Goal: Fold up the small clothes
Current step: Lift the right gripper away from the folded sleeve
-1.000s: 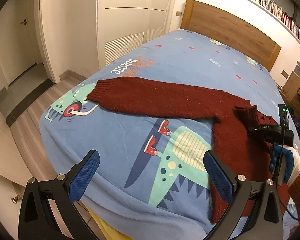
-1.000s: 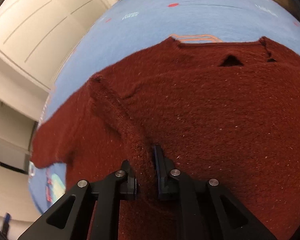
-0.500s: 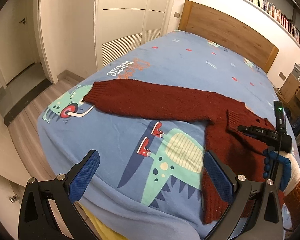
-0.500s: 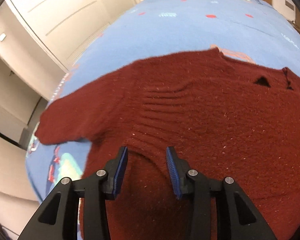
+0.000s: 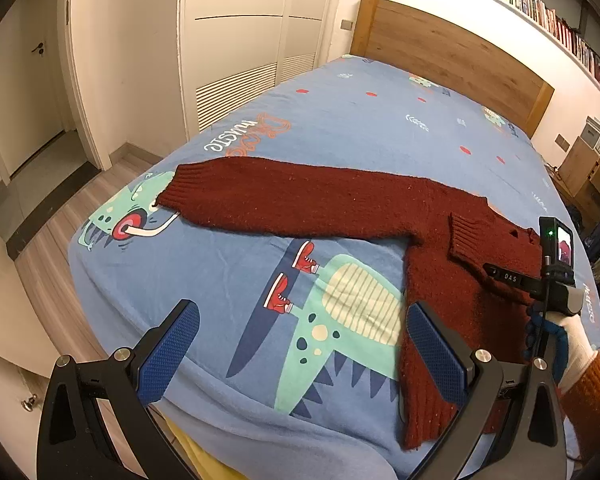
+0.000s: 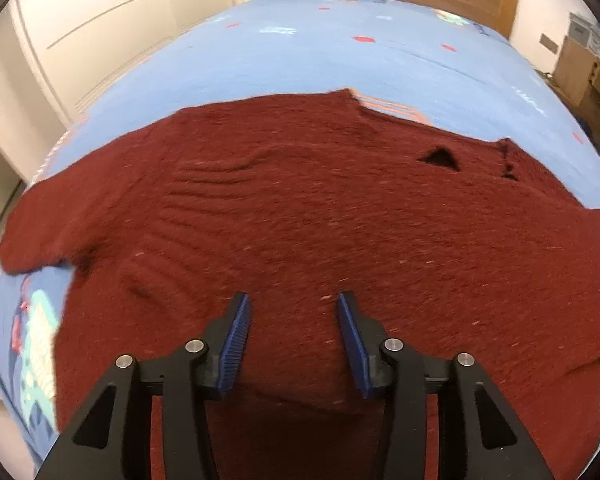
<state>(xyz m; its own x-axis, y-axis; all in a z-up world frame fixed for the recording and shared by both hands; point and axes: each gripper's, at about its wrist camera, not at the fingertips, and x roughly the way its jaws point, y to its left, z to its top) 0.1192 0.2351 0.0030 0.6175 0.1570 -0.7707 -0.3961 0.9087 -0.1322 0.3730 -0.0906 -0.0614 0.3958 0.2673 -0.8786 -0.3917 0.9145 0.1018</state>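
Note:
A dark red knit sweater (image 5: 452, 264) lies flat on the blue dinosaur bedsheet (image 5: 340, 120). One sleeve (image 5: 292, 200) stretches out to the left; the other sleeve's ribbed cuff (image 5: 466, 236) lies folded over the body. My left gripper (image 5: 300, 344) is open and empty, above the bed's near edge beside the sweater's hem. My right gripper (image 6: 294, 320) is open and empty just above the sweater's body (image 6: 340, 220); its device (image 5: 556, 264) shows in the left wrist view at the right.
A wooden headboard (image 5: 460, 56) stands at the far end of the bed. White wardrobe doors (image 5: 240, 40) and a wooden floor (image 5: 60, 220) lie to the left. A bookshelf (image 5: 540, 12) runs along the wall. Boxes and furniture (image 5: 588, 168) stand on the right.
My right gripper opened and let go of the sleeve cuff, which now lies on the sweater's body, then drew back. The left gripper stayed open and barely moved.

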